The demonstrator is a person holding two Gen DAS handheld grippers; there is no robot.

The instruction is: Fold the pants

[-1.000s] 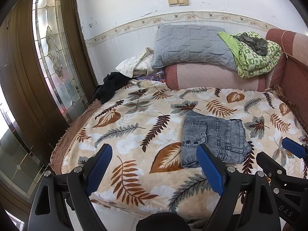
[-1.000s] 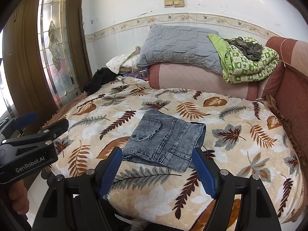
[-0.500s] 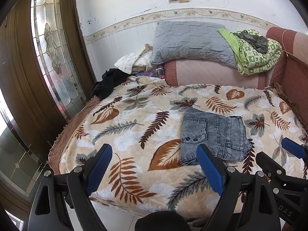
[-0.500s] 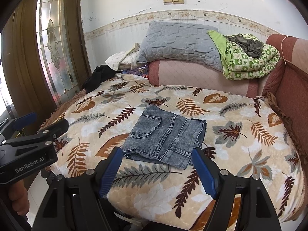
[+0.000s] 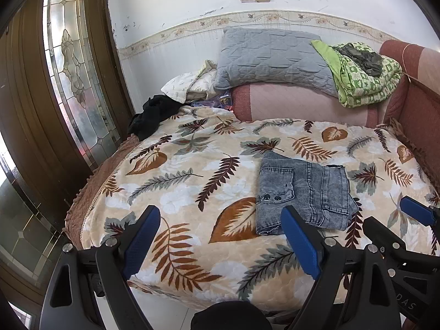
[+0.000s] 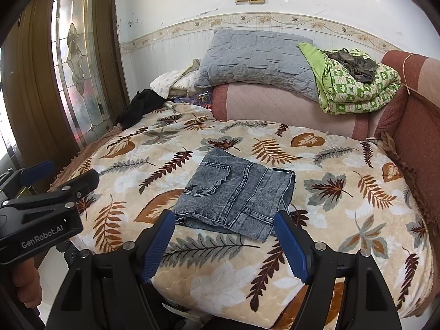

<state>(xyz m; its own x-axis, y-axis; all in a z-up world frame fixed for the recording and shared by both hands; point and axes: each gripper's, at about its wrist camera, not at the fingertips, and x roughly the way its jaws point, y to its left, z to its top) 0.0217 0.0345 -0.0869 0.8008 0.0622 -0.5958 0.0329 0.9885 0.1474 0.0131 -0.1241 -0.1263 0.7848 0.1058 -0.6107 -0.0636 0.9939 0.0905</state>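
Observation:
Grey denim pants (image 5: 304,191) lie folded into a compact rectangle on the leaf-patterned blanket (image 5: 192,170); they also show in the right wrist view (image 6: 236,195). My left gripper (image 5: 220,236) is open and empty, held back from the bed's front edge, left of the pants. My right gripper (image 6: 224,243) is open and empty, just in front of the pants' near edge, not touching. The right gripper shows at the right edge of the left wrist view (image 5: 409,220), and the left gripper shows at the left in the right wrist view (image 6: 49,189).
A grey pillow (image 5: 272,55), a green quilt (image 5: 363,79) and white bedding (image 5: 189,85) are piled at the back. A black garment (image 5: 154,115) lies at the far left corner. A wooden door with glass (image 5: 71,63) stands left. A red headboard (image 6: 412,115) is on the right.
Both grippers have drawn back and risen slightly from the bed, so the pants look a little farther off. The pants have not moved. Both jaws stay open.

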